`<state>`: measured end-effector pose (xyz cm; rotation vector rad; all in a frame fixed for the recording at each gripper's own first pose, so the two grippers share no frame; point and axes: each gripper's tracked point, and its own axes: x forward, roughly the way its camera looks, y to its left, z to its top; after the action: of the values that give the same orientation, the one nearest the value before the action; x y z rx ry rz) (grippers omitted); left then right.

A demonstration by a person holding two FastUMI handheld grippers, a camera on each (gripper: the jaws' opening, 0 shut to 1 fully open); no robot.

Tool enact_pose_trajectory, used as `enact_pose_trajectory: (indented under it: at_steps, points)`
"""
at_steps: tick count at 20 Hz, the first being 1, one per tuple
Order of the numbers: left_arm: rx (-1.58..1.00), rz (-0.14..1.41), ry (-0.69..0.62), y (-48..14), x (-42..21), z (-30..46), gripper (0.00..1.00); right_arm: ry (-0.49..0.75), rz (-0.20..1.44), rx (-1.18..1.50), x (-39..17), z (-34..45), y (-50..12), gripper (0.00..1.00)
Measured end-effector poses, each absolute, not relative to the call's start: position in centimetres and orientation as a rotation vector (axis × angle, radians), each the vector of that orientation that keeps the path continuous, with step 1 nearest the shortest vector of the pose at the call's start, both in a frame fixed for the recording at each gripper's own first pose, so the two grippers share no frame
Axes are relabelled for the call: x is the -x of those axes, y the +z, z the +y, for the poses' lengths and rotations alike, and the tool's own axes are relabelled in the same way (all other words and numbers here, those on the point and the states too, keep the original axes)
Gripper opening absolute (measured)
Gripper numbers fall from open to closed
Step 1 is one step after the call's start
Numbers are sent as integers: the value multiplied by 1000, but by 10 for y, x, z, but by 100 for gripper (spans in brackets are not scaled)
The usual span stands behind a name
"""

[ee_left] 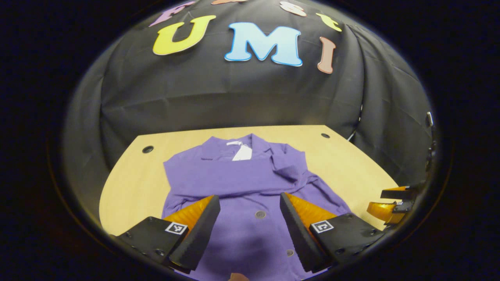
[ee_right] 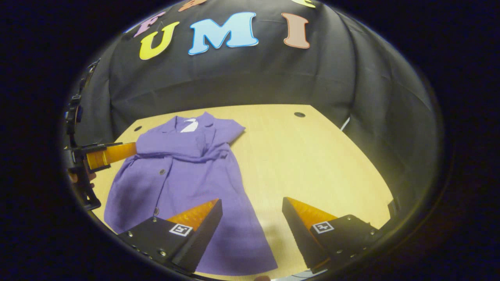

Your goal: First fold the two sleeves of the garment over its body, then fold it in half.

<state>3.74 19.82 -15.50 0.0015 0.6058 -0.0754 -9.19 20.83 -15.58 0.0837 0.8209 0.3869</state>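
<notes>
Purple garment (ee_left: 250, 183) flat on the wooden table (ee_left: 133, 183), collar pointing away from the fingers, long axis running fore-aft, left gripper (ee_left: 250, 218) wide open over its buttoned front holding nothing, right gripper (ee_right: 252, 224) wide open, empty, straddling the garment's hem edge with bare table ahead.

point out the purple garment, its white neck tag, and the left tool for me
purple garment (ee_left: 250, 187), left gripper view, chest panel.
white neck tag (ee_left: 243, 153), left gripper view, tag's middle.
left tool (ee_left: 250, 218), left gripper view, midway between fingertips.

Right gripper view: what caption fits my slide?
Open right gripper above purple garment, sleeves folded, on wooden table.
</notes>
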Motion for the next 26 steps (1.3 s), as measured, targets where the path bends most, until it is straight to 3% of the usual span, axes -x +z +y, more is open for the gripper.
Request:
enact_pose_trajectory:
  at_steps: [17, 26]
  points:
    - [56, 713, 119, -200, 159, 317, 99, 315, 999, -121, 176, 180, -202, 95]
    - [127, 767, 156, -227, 210, 355, 98, 281, 1039, -163, 190, 178, -214, 95]
